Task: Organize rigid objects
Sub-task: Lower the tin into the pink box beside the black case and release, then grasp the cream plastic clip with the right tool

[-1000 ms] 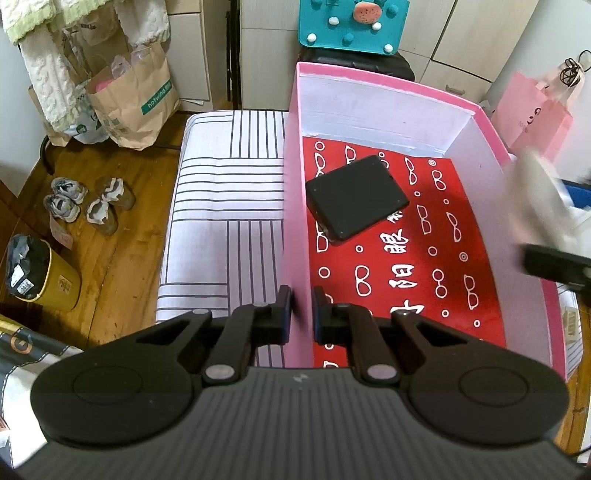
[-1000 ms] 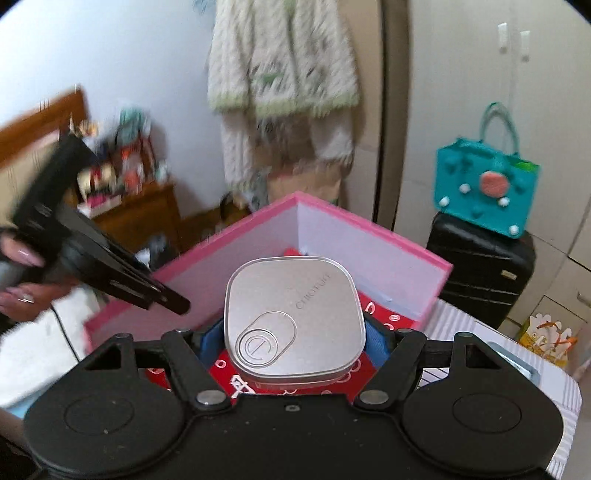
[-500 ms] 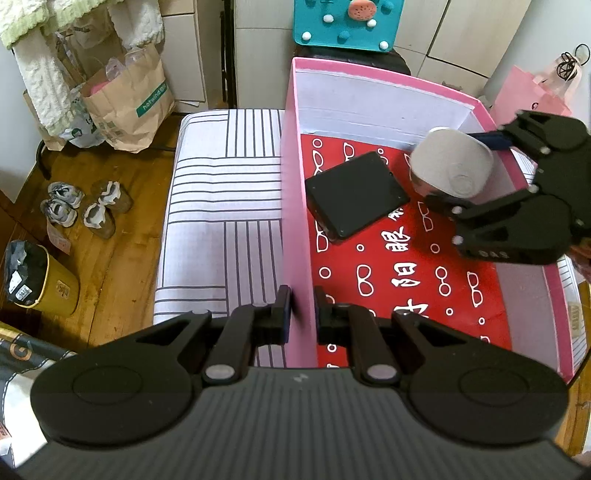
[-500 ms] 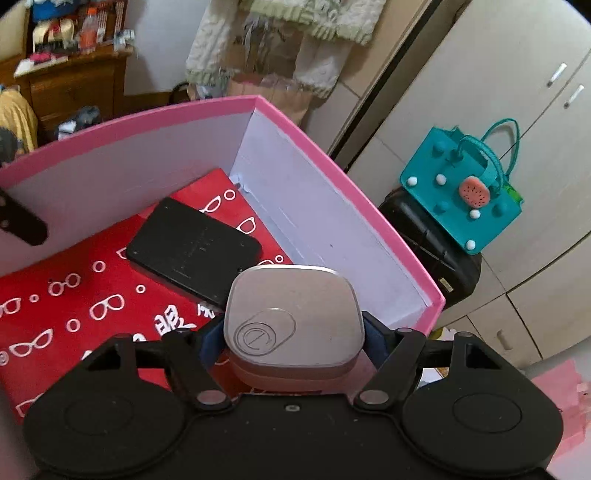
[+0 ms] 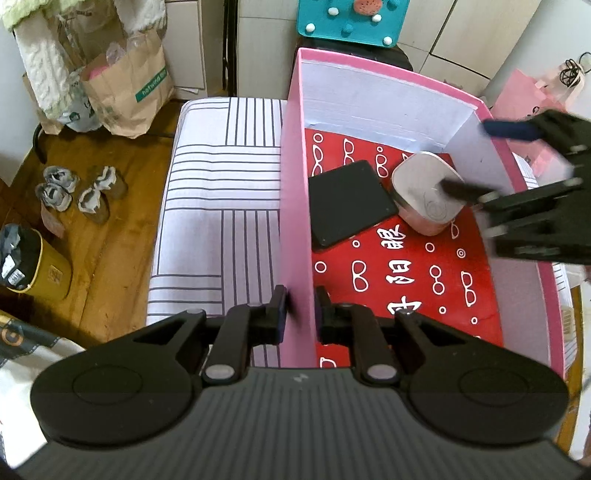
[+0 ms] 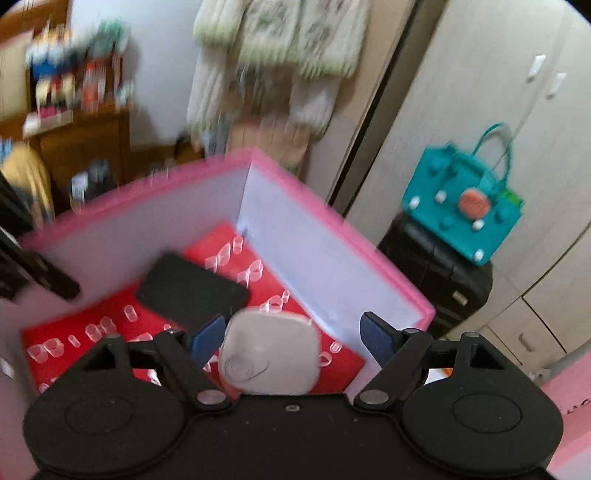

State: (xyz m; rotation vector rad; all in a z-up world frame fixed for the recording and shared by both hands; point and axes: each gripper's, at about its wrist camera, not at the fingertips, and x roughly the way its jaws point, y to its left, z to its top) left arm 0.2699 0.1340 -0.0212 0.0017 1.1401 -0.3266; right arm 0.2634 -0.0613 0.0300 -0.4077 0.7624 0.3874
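Left tongs: clamping the pink box by its side wall.
Right tongs: jaws just opening, pads clear of the silver case.
Silver case: sitting inside the box on red lining, just beside the black pad.

Background: teal handbag at 12 o'clock, paper bag at 10, shoes at 9, striped cloth centre-left.
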